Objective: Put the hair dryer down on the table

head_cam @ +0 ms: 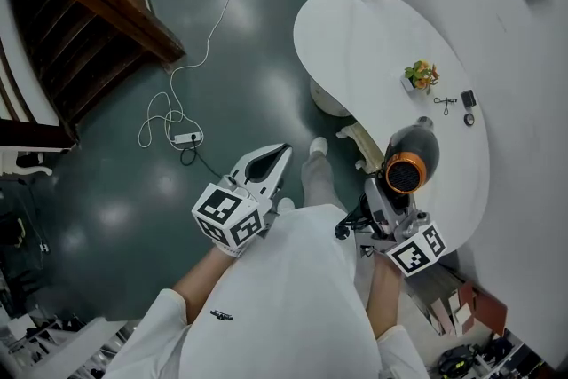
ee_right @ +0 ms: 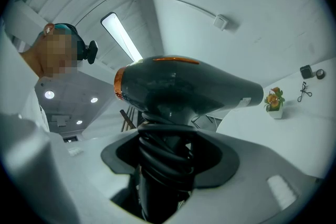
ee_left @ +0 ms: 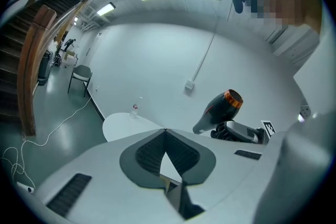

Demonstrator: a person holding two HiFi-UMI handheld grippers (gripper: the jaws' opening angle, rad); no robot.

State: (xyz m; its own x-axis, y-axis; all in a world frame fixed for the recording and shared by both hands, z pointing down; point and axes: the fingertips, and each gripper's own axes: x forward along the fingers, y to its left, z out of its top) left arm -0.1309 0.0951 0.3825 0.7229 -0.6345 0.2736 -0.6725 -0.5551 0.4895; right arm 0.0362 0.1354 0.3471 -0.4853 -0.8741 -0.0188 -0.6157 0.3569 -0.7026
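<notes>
The right hand-held gripper (ee_right: 168,165) pinches the dryer (ee_right: 189,84) by its handle, over the cord (ee_right: 165,157) that is wound around it. The dryer is in the air, above the near edge of the bench (head_cam: 373,40). The left hand-held gripper (ee_left: 165,134) has its jaws pressed together with nothing between them. I judge the dryer stiff and top-heavy, with a smooth shell. The wound cord probably gives grip, so the handle is the right place to hold it.
</notes>
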